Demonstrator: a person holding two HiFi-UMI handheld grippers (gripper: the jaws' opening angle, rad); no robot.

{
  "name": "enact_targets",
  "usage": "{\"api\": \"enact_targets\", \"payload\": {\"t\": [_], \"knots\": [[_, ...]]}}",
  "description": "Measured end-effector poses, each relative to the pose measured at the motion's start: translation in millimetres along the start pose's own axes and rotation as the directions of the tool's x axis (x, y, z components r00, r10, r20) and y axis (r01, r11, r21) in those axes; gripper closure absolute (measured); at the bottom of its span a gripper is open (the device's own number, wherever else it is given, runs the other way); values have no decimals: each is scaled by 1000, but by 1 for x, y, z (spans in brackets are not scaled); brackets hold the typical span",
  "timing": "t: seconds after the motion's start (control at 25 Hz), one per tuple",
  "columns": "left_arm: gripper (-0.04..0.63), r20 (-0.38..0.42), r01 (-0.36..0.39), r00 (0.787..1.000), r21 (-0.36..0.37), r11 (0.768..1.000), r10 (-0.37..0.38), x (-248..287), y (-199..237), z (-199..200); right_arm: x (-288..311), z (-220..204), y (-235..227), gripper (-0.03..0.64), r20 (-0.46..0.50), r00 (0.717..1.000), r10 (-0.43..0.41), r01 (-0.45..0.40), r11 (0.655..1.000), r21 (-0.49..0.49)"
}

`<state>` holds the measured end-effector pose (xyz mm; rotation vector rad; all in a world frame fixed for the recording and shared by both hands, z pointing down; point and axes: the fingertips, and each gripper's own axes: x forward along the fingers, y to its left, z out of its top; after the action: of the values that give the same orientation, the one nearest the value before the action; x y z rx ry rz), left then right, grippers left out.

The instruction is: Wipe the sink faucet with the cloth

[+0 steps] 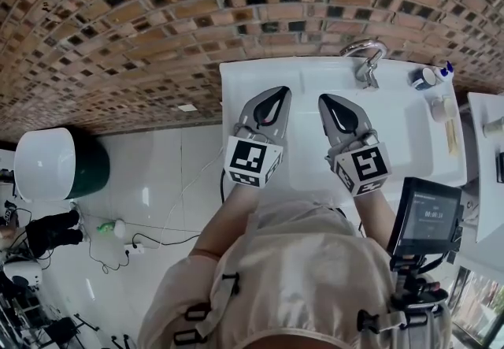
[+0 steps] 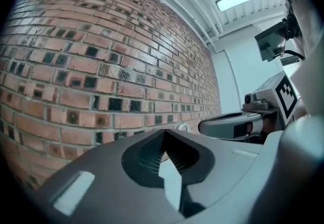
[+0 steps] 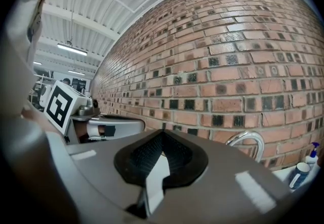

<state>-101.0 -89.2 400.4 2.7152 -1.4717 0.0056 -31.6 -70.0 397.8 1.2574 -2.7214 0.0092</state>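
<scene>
Left claw (image 1: pixel 277 95) and right claw (image 1: pixel 331 102), both pinched together and gripping nothing, are hovering over the sink (image 1: pixel 402 131) short of the faucet (image 1: pixel 364 56) at its back rim, with no cloth showing, so reaching in is risking bare tips scraping it or toppling nearby bottles (image 1: pixel 429 76).

Wall (image 1: pixel 118 24) red-brn brick; sink (image 1: pixel 252 79) wht; faucet (image 1: pixel 368 70) chrome.

Left tool (image 1: pixel 280 92), right tool (image 1: pixel 326 100) — grey shells, black-white marker cubes (image 1: pixel 253 162); beige garment (image 1: pixel 299 276), black buckles (image 1: pixel 228 286).
</scene>
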Motion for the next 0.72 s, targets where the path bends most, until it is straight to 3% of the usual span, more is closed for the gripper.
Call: {"api": "enact_targets", "payload": {"t": [0.32, 0.72], "knots": [[594, 56, 2, 998, -16, 1000, -1, -9, -4, 17, 3, 3, -1, 627, -2, 1000, -4, 4, 1000, 7], [594, 42, 8, 999, -28, 1000, -7, -10, -2, 10, 6, 3, -2, 627, -4, 1000, -12, 12, 1000, 6]]}}
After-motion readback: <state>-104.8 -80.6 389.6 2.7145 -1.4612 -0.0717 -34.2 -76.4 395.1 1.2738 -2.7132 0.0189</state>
